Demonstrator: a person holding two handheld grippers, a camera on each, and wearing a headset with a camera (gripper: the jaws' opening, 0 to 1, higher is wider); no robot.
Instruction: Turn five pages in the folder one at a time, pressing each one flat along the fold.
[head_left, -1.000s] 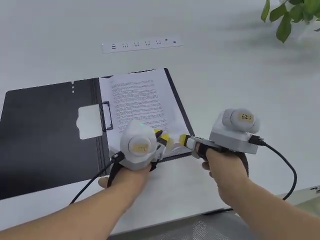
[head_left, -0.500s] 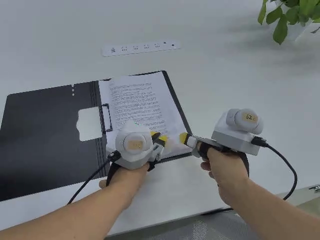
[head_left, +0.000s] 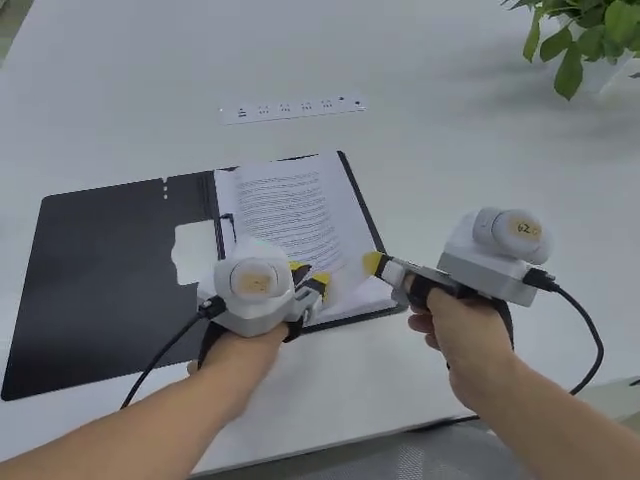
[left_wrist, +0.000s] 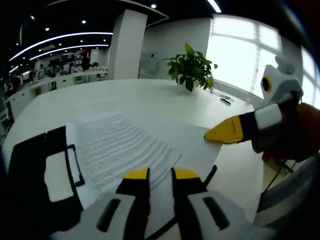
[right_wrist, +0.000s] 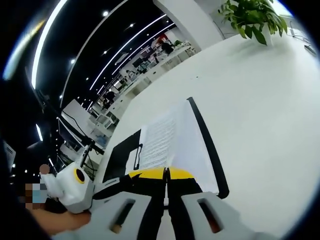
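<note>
Fingers (right_wrist: 150, 174) of our right gripper (head_left: 372, 262) are pressed together at the free right edge of the top page (head_left: 295, 215), at frame centre; whether they pinch the sheet we cannot tell. Our left gripper (head_left: 310, 277) hovers over the page's lower part, its fingers (left_wrist: 136, 174) slightly parted, grasping nothing. The page lies in the open black folder (head_left: 100, 270) on the white bench (head_left: 450, 130), long axis running up the frame, fold along its left edge. We judge the right gripper better placed to lift it leftward.
</note>
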